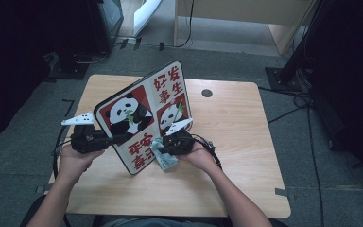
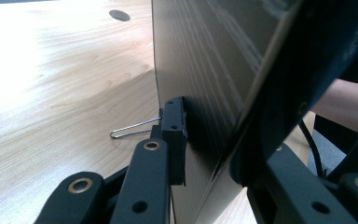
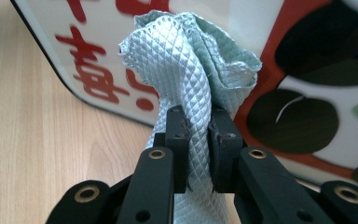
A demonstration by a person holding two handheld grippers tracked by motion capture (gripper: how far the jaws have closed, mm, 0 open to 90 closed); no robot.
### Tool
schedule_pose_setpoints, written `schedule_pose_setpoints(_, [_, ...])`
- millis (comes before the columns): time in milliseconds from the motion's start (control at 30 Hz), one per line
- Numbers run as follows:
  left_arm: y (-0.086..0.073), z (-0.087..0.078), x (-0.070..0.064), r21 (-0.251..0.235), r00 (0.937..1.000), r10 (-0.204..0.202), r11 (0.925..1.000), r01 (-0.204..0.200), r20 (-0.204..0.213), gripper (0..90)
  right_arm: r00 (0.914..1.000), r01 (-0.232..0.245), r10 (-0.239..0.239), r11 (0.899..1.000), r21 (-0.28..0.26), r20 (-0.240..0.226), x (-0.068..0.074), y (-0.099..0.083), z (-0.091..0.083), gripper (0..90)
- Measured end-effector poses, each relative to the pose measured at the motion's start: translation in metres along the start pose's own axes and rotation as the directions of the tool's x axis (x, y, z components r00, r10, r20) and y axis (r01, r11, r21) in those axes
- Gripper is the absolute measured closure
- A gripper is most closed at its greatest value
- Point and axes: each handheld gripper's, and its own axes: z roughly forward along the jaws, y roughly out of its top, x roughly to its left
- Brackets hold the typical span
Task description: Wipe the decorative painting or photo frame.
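High view gives me the overall layout: I've got the panda board [image 1: 144,116] standing tilted on its near edge on the counter [image 1: 236,142], picture side facing me, roughly left of centre. My left tongs [image 1: 118,138] come in from the left and meet the board's left edge, while my right tongs [image 1: 163,149] sit just beside its lower right part with a pale blue-green cloth [image 1: 163,158] against the printed face.

Left gripper view shows what the top camera can't: the board's plain back [image 2: 205,70], with my jaws clenched on its edge, one on each face. Also a thin wire loop [image 2: 133,128] sticking out near the jaw.

Right gripper view gets the cloth [image 3: 191,70] up close, quilted diamond weave, bunched and pinched tight between the jaws, touching the board's [image 3: 98,56] red lettering.
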Motion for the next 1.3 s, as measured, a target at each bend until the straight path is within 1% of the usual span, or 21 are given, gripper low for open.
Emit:
schedule_pose_setpoints(133, [0.0, 0.0, 0.0, -0.002, 1.0, 0.0, 1.0, 0.0, 0.0, 75.3, 1.0, -0.006, 0.007, 1.0, 0.014, -0.005, -0.001, -0.002, 0.002, 80.9])
schedule_pose_setpoints(200, [0.0, 0.0, 0.001, -0.004, 1.0, -0.001, 1.0, 0.001, 0.0, 75.3, 0.9995, -0.026, 0.026, 0.999, 0.021, -0.015, -0.001, -0.001, 0.0, 81.0])
schedule_pose_setpoints(267, [0.0, 0.0, 0.001, -0.008, 1.0, -0.005, 1.0, 0.005, -0.001, 75.5, 0.9992, -0.033, 0.034, 0.999, 0.023, -0.021, -0.002, 0.0, -0.002, 81.1])
schedule_pose_setpoints(367, [0.0, 0.0, 0.001, -0.009, 1.0, -0.005, 0.9999, 0.005, -0.001, 75.5, 0.9991, -0.034, 0.034, 0.999, -0.004, -0.025, 0.0, 0.005, -0.009, 81.1])
schedule_pose_setpoints(467, [0.0, 0.0, 0.001, -0.01, 1.0, -0.005, 0.9999, 0.005, -0.001, 75.5, 0.9996, -0.022, 0.021, 0.999, -0.038, -0.018, 0.002, 0.013, -0.019, 81.1])
schedule_pose_setpoints(600, [-0.001, 0.0, 0.002, -0.011, 1.0, -0.005, 0.9999, 0.005, -0.001, 75.5, 0.9998, -0.016, 0.015, 0.996, -0.084, -0.013, 0.005, 0.025, -0.033, 81.1])
schedule_pose_setpoints(733, [-0.001, 0.0, 0.001, -0.014, 0.9999, -0.01, 0.9999, 0.01, -0.003, 75.1, 1.0, -0.008, 0.007, 0.994, -0.106, -0.007, 0.01, 0.036, -0.043, 81.1])
schedule_pose_setpoints(800, [-0.002, 0.0, 0.001, -0.01, 1.0, -0.006, 0.9999, 0.006, -0.004, 75.0, 1.0, 0.002, -0.002, 0.993, -0.12, -0.002, 0.013, 0.041, -0.048, 81.0])
schedule_pose_setpoints(900, [-0.003, 0.0, 0.001, -0.009, 0.9999, -0.017, 0.9998, 0.017, 0.003, 74.7, 0.9999, 0.012, -0.011, 0.992, -0.13, 0.007, 0.016, 0.048, -0.055, 81.0])
schedule_pose_setpoints(967, [-0.004, 0.0, 0.002, 0.0, 0.9998, -0.02, 0.9998, 0.02, 0.005, 72.9, 0.9997, 0.022, -0.02, 0.99, -0.141, 0.013, 0.017, 0.052, -0.059, 81.0])
schedule_pose_setpoints(1033, [-0.005, 0.0, 0.002, 0.012, 0.9999, -0.014, 0.9998, 0.014, 0.0, 72.3, 0.9995, 0.026, -0.023, 0.988, -0.153, 0.021, 0.018, 0.056, -0.064, 81.0])
schedule_pose_setpoints(1200, [-0.007, -0.004, 0.0, -0.007, 0.9995, -0.03, 0.9995, 0.03, 0.002, 71.8, 0.9991, 0.039, -0.036, 0.985, -0.17, 0.025, 0.019, 0.066, -0.072, 81.0])
schedule_pose_setpoints(1300, [-0.009, -0.007, -0.001, -0.014, 0.9994, -0.035, 0.9993, 0.035, -0.004, 72.1, 0.9987, 0.048, -0.044, 0.983, -0.176, 0.026, 0.018, 0.071, -0.074, 81.0])
